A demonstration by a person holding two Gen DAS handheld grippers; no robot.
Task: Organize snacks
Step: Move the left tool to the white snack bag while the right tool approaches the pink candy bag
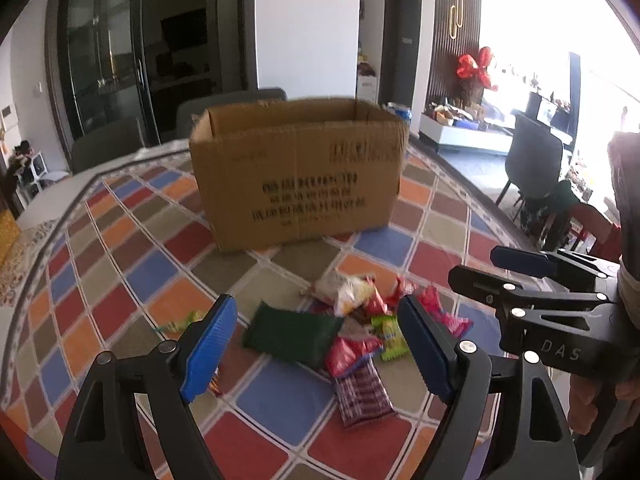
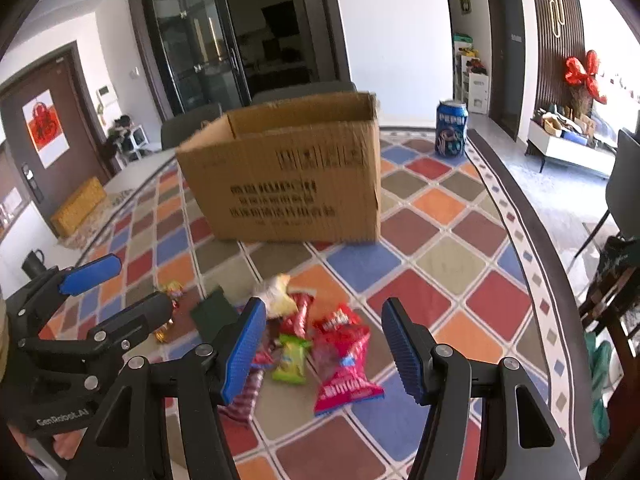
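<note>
both grippers, left gripper (image 1: 316, 344) and right gripper (image 2: 322, 346), gape empty above snacks (image 1: 352, 320)

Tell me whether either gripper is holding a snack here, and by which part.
Nothing is held. The left gripper and the right gripper both stand open above the snack pile on the table, with no packet between their pads.

Both cams ride the grippers, tilted down at the table (image 1: 280, 396) from close range. Left one sits left of the snack pile (image 1: 352, 328), right one right; both catch the cardboard box (image 2: 292, 184) behind it.
</note>
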